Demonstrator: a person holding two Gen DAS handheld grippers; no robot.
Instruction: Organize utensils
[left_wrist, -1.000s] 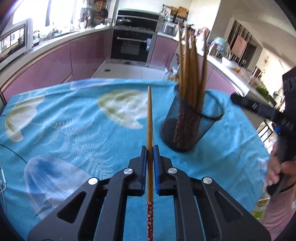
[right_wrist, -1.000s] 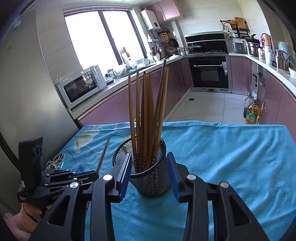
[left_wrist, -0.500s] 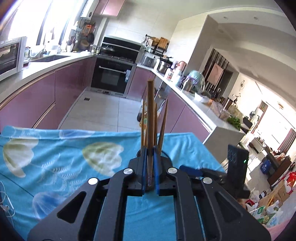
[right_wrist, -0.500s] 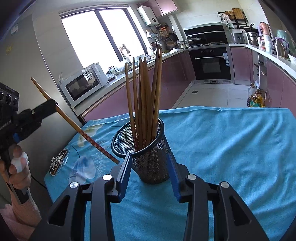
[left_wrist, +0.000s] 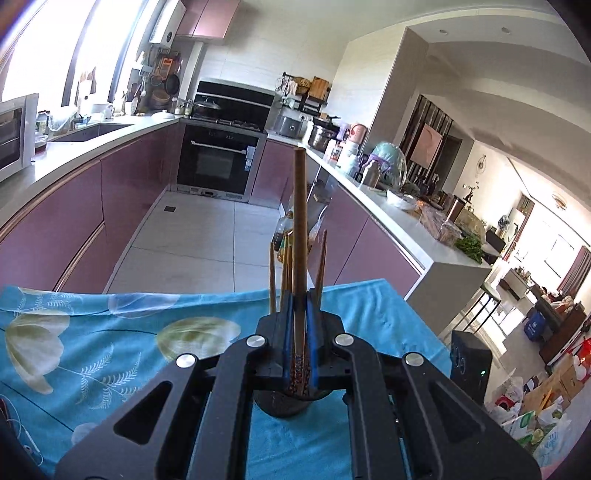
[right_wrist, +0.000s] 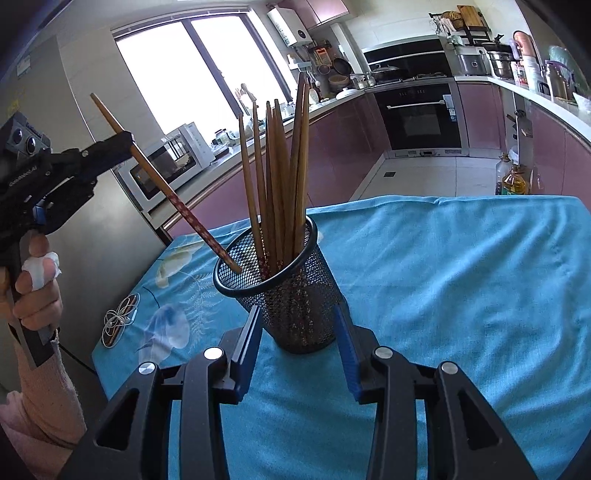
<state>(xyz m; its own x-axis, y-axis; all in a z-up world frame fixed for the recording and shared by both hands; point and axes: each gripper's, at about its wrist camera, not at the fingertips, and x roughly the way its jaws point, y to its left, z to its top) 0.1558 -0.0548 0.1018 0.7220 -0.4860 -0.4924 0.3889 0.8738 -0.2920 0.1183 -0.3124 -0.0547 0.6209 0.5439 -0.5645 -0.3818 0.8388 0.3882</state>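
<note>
A black mesh holder (right_wrist: 291, 280) with several wooden chopsticks (right_wrist: 277, 177) stands on the blue tablecloth (right_wrist: 461, 277). My right gripper (right_wrist: 300, 328) is open, its jaws on either side of the holder's base; I cannot tell whether they touch it. My left gripper (right_wrist: 123, 142) is shut on one chopstick (right_wrist: 173, 195), held slanted, its patterned lower end inside the holder's rim. In the left wrist view the gripper (left_wrist: 300, 306) clamps the chopstick (left_wrist: 300, 229), and the holder (left_wrist: 284, 404) is mostly hidden behind the fingers.
A coiled white cable (right_wrist: 120, 317) lies on the cloth at the left edge. The table's far edge (left_wrist: 184, 293) drops to the kitchen floor. Oil bottles (right_wrist: 513, 177) stand on the floor beyond the table.
My left gripper has lifted and tilted the chopstick, then brought its lower end down into the holder's mouth. My right gripper has stayed around the holder.
</note>
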